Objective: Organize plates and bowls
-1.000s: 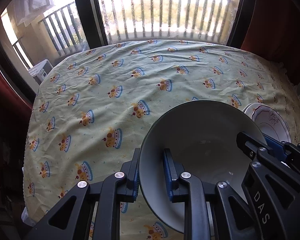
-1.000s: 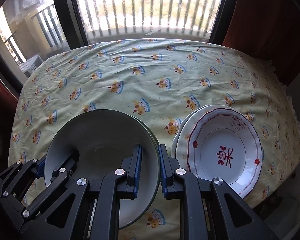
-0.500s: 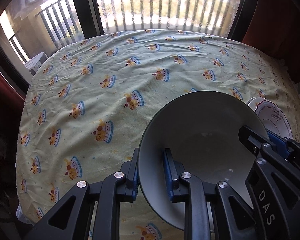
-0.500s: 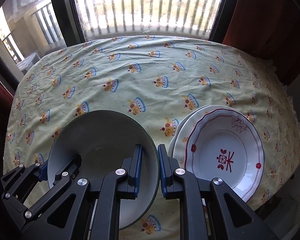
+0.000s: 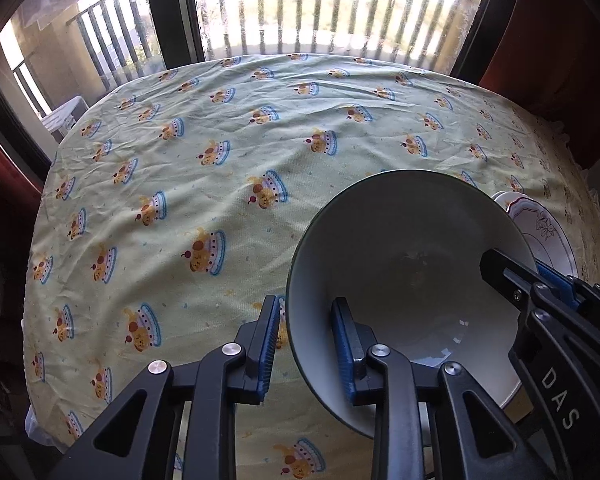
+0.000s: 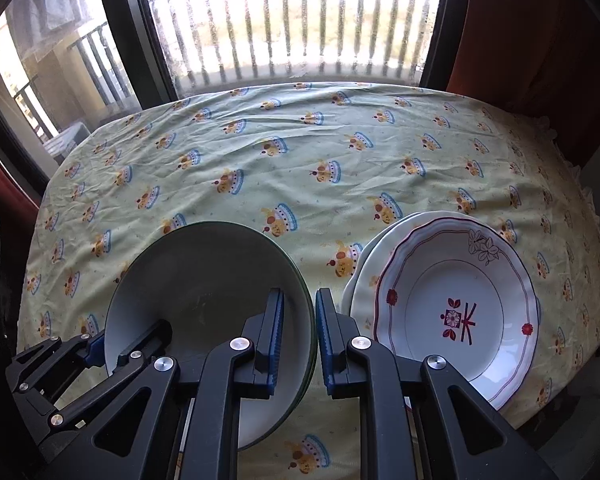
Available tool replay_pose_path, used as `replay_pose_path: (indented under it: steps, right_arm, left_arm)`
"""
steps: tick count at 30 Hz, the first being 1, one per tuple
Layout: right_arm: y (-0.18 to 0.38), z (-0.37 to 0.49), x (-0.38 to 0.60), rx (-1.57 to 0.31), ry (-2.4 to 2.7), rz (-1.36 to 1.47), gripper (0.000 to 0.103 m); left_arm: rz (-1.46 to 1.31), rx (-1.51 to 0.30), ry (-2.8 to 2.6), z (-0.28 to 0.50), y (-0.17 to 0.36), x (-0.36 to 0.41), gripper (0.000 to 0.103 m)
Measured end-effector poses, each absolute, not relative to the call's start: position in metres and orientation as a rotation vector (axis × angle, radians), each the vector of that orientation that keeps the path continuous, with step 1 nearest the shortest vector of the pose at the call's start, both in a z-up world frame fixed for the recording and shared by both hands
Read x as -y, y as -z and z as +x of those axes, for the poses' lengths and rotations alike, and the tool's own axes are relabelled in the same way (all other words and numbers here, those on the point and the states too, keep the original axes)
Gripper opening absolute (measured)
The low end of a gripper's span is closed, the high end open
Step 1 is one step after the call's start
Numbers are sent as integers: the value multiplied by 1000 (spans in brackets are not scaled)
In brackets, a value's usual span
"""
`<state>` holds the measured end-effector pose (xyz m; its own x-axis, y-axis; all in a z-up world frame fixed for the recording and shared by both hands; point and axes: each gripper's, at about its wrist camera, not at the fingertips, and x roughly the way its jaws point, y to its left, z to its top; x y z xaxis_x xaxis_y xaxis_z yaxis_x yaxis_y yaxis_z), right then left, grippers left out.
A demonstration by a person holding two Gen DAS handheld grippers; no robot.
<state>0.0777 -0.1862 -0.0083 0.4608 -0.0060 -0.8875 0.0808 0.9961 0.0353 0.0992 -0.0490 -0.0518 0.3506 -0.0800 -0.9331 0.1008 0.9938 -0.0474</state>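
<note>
Grey bowl: sits on the tablecloth at the near edge of the table; pale inside, dark rim. In the right wrist view further dark rims show close under its right edge, so it appears to rest on a stack of like bowls.

Left gripper: straddles the bowl's left rim, one blue pad outside and one inside. Its jaws have just been opening; a slim gap shows between the outer pad and the rim, so the pads no longer press on the bowl.

Right gripper: clamped on the bowl's right rim, one pad inside the bowl and one outside, jaws drawn close with the rim pinched between them. In the left wrist view it enters over the bowl's right side.

Patterned plate: just right of the bowl, apart from it; white, with a scalloped red line, red motifs and an outlined flower. It lies on top of a plain cream plate, whose edge peeks out on the bowl's side.

Window: beyond the table's far edge from the bowl, with balcony railings outside.
</note>
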Motion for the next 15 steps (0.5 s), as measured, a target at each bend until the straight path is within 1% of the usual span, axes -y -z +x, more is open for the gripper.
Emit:
replay_pose_path:
  steps: [3,5,6,7,8,9,13,15]
  right_arm:
    - [9,75,191,-1129,76,134,21]
    - [7,73,191,-1134,90,154,26]
    - [5,72,190,-1129,95,158,35]
    - [2,71,189,-1120,100,160,45]
    - [0,70,189,-1111,109,162,50]
    - [-2,69,188,-1101,121,162,56]
    - [-5,67,188,-1108,147,182,61]
    - [-4,66,188,-1115,159,195,63]
  left_arm:
    - [-2,-1219,135,99,52,43,35]
    - [-21,-1221,151,100,52,39,39]
    - [-26,-1222,164,101,52,37,42]
    - [-32,-1222,177,102,52,36,46]
    - [-41,-1223,193,103,53,35,50]
    - [-55,-1226,217,104,54,34,58]
    - [-99,-1248,279,110,61,32,70]
    - [-120,-1270,302,114,68,32,71]
